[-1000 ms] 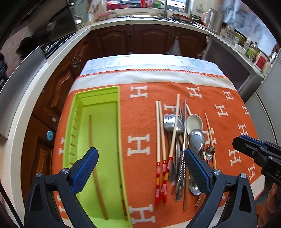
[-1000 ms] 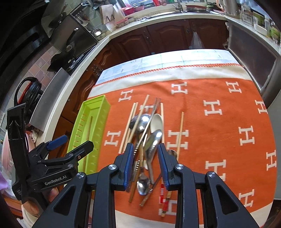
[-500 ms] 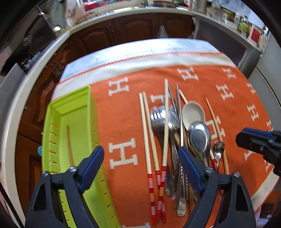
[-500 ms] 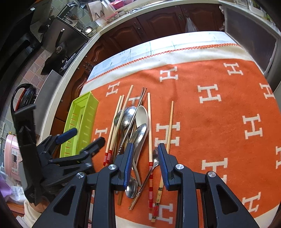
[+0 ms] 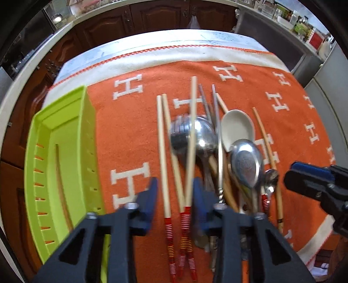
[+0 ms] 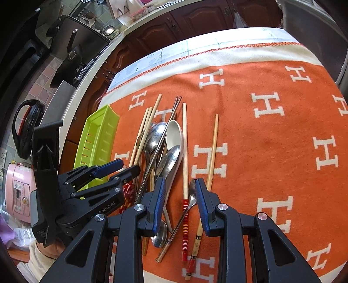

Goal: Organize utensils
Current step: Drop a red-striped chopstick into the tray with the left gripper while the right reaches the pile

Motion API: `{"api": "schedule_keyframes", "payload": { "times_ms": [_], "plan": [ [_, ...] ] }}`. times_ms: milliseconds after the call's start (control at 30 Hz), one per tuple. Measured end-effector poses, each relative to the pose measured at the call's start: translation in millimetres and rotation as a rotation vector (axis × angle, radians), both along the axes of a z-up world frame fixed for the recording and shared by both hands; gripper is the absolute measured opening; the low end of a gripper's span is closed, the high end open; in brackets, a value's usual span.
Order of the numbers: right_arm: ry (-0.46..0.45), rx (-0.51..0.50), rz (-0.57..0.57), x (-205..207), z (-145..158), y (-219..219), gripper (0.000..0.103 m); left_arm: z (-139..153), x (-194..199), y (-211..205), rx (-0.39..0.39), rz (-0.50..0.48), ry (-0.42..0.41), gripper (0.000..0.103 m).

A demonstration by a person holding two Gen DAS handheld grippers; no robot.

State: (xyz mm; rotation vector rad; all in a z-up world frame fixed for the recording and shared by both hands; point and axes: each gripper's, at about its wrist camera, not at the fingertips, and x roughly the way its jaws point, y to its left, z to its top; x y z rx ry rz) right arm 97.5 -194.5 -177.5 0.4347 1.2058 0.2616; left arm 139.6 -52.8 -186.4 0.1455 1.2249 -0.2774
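A pile of utensils lies on the orange cloth (image 5: 130,122): red-banded chopsticks (image 5: 162,152), metal spoons (image 5: 245,165), a white ceramic spoon (image 5: 237,126) and metal chopsticks (image 6: 171,113). My left gripper (image 5: 174,193) hangs low over the pile's left side. Its jaws are closing, with the red-banded chopsticks between them and a little gap still showing at the pads. My right gripper (image 6: 178,191) is partly open above a small spoon (image 6: 192,193) and a chopstick (image 6: 184,152), gripping nothing. The green tray (image 5: 34,152) at the left holds one wooden chopstick (image 5: 61,174).
The cloth's cream border and the table's near edge (image 5: 315,250) lie close below the grippers. Dark wooden cabinets (image 5: 152,15) and a counter ring the table. A pink rice cooker (image 6: 17,191) stands at the far left. A person's hand (image 6: 50,246) holds the left gripper.
My left gripper shifted right from over the tray to the red-banded chopsticks, dropped lower, and its jaws narrowed from wide to close. My right gripper also sank toward the pile, its gap unchanged.
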Motion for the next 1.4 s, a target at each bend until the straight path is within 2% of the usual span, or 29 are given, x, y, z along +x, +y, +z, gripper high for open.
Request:
{"api": "schedule_keyframes", "payload": {
  "times_ms": [33,167,367,700,900,1100,1300,1367,1400],
  "plan": [
    [0.000,0.001,0.003,1,-1,1,0.029,0,1,-1,-0.016,0.000,0.008,0.006],
    [0.003,0.009,0.015,1,-3,4,0.029,0,1,-4,-0.018,-0.006,0.009,0.004],
    [0.001,0.056,0.042,2,-5,13,0.029,9,1,8,-0.066,0.043,-0.004,0.004],
    [0.061,0.162,0.056,11,-19,38,0.029,63,-19,53,-0.114,0.118,-0.096,0.004],
    [0.054,0.137,0.058,12,-15,58,0.029,83,-29,98,-0.090,0.193,-0.141,0.004],
    [0.018,0.101,0.054,4,1,65,0.028,60,-29,142,-0.050,0.292,-0.095,0.004],
    [0.036,0.085,0.091,1,3,85,0.028,32,-34,154,-0.011,0.303,-0.063,0.004],
    [0.056,0.085,0.083,2,-1,89,0.028,29,-37,154,-0.016,0.303,-0.063,0.010],
    [0.068,0.085,0.077,4,-3,91,0.028,29,-38,155,-0.023,0.303,-0.068,0.018]
  ]
}}
